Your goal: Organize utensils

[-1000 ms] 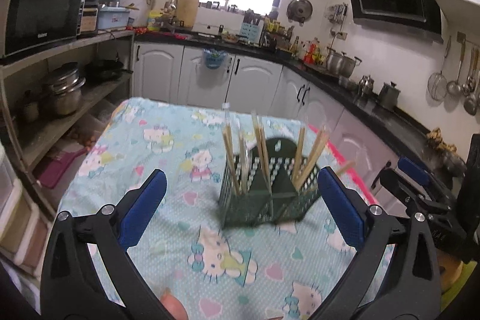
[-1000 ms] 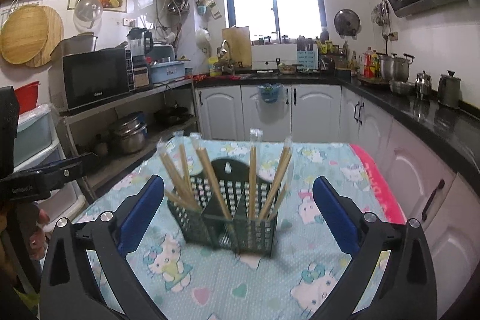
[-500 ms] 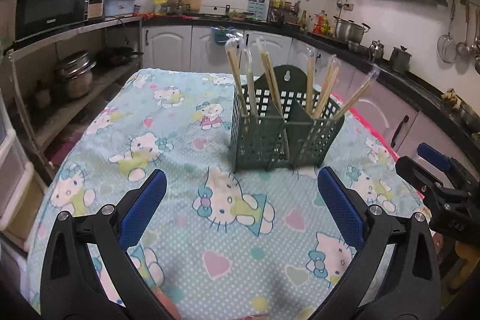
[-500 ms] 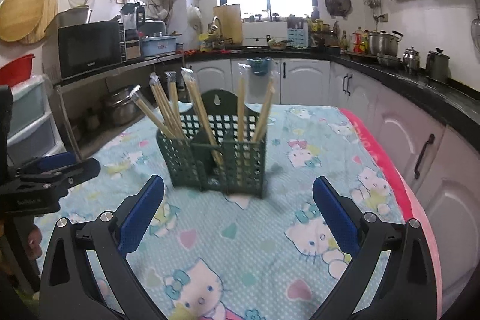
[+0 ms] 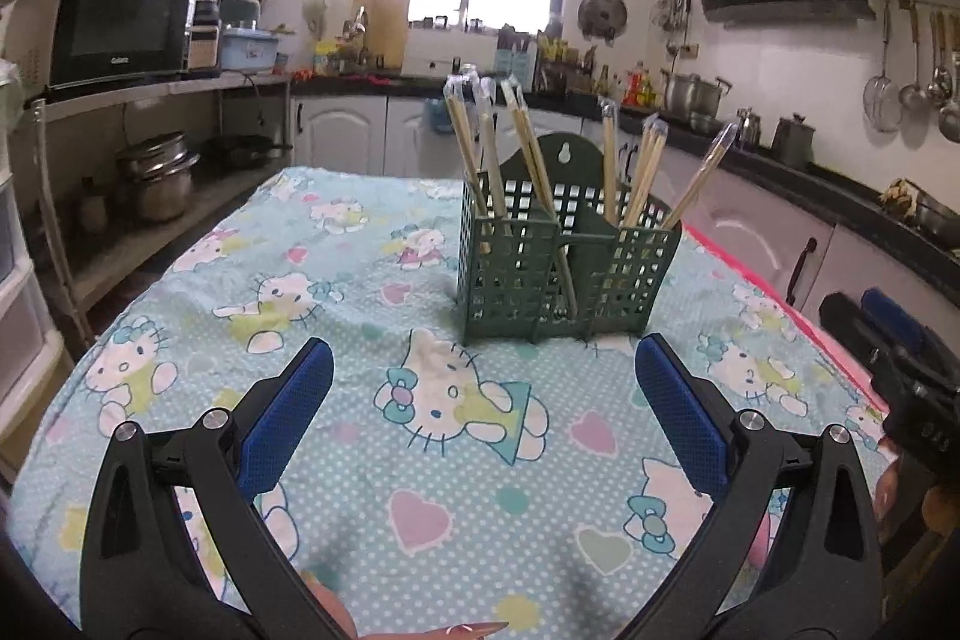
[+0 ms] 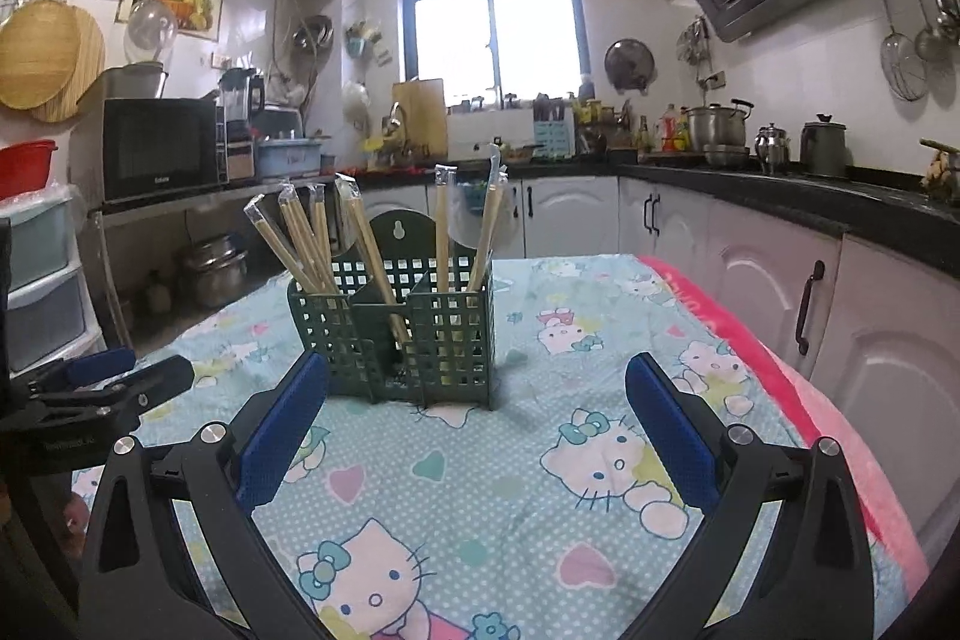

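Wrapped chopsticks (image 5: pixel 528 148) stand sorted in the green slotted utensil holder (image 5: pixel 558 274), upright near the middle of the table (image 5: pixel 336 292) — none lie loose on the cartoon-cat tablecloth (image 6: pixel 540 508). That fits either a finished sort or one yet to be redone, so no move is settled. Left gripper (image 5: pixel 480 400) and right gripper (image 6: pixel 474 412) hover short of the holder, jaws spread and empty — open cloth all round, table edge dropping off at the right.

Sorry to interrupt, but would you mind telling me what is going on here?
A person holds two tongs over a cartoon-print tablecloth. Both the left tongs and the right tongs are open and empty. A green slotted caddy stands on the cloth, with wrapped chopsticks upright in its compartments.
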Motion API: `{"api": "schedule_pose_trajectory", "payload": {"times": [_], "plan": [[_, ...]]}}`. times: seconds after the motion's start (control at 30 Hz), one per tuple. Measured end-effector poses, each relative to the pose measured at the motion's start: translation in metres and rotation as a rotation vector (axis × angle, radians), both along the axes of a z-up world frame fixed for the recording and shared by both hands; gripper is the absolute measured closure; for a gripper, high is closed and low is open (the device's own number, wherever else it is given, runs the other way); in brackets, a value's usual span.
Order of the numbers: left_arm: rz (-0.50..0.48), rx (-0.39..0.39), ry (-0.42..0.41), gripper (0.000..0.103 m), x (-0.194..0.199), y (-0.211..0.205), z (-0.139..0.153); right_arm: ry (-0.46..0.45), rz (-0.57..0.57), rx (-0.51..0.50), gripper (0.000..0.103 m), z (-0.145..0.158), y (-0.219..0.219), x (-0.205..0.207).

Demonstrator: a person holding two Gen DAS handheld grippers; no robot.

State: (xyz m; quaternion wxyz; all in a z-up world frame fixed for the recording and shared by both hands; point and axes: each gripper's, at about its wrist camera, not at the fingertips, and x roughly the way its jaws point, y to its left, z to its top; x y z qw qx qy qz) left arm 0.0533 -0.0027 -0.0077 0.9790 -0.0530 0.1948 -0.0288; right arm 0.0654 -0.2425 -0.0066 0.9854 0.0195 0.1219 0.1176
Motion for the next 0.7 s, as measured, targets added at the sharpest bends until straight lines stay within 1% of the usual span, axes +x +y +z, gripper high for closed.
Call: {"api": "schedule_pose_trajectory", "payload": {"times": [0.1,0.2,0.33,0.7], "plan": [[-0.006,0.005,-0.002,0.010,0.000,-0.002,-0.001,-0.003,0.002,-0.032,0.006,-0.009,0.007,-0.003],[0.002,0.003,-0.002,0.010,0.001,-0.001,-0.001,-0.002,0.011,-0.048,0.006,-0.011,0.011,-0.004],[0.003,-0.004,-0.006,0.010,0.000,0.001,0.000,-0.016,0.012,-0.051,0.006,-0.011,0.013,-0.007],[0.005,-0.006,-0.007,0.010,-0.001,0.003,-0.001,-0.013,0.013,-0.050,0.006,-0.011,0.013,-0.008]]}}
